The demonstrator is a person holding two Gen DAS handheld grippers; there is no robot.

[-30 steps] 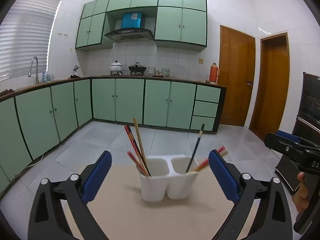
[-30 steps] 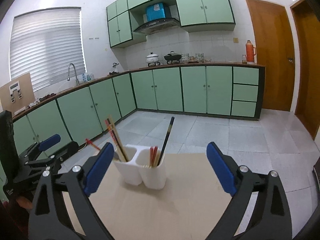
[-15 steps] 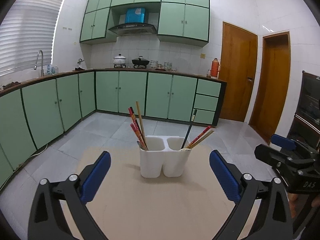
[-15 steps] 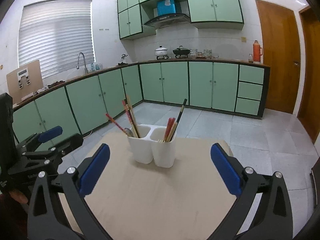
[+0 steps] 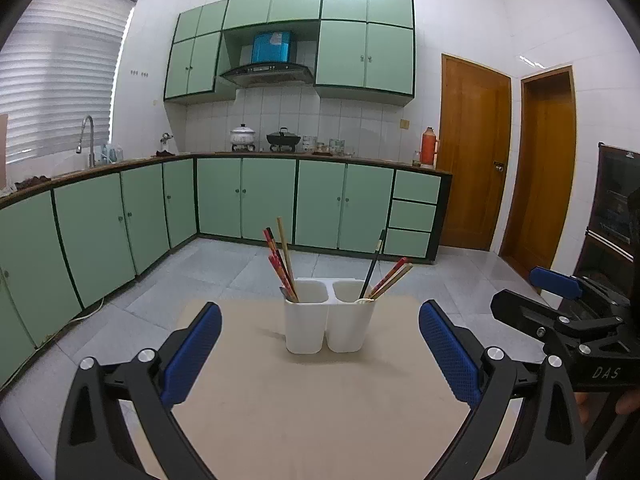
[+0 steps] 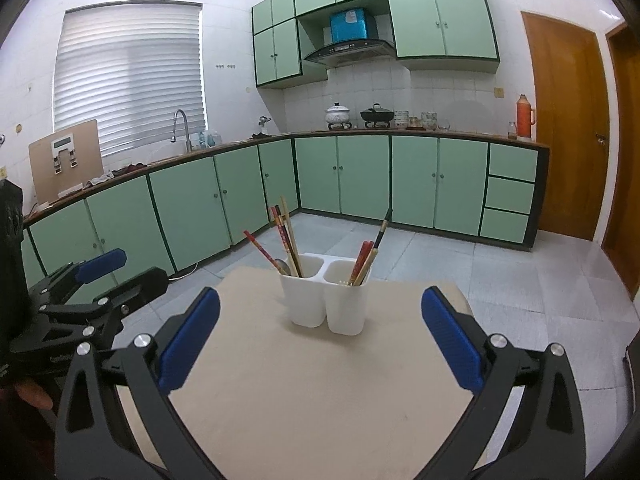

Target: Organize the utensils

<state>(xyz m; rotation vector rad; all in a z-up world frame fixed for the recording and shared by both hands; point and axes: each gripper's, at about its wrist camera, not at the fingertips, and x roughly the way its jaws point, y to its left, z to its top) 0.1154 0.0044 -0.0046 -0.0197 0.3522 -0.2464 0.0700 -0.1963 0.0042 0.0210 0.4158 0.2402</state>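
Note:
A white two-compartment utensil holder (image 5: 329,322) (image 6: 326,300) stands near the far edge of a beige table (image 5: 320,408) (image 6: 312,392). Its left compartment holds red and wooden chopsticks (image 5: 281,260) (image 6: 285,236) and a spoon (image 6: 283,266). Its right compartment holds a black chopstick (image 5: 373,264) (image 6: 380,236) and red and wooden ones (image 5: 390,278) (image 6: 362,260). My left gripper (image 5: 320,356) is open and empty, short of the holder. My right gripper (image 6: 320,344) is open and empty too. Each gripper shows at the side of the other's view.
Green kitchen cabinets (image 5: 248,200) run along the back and left walls, with pots (image 5: 242,136) and an orange thermos (image 5: 430,146) on the counter. Wooden doors (image 5: 474,156) are at the right. A tiled floor (image 6: 500,264) surrounds the table.
Both grippers have drawn back and levelled, so the holder looks farther off and more of the table shows. Both stayed open. The utensils in the holder have not moved.

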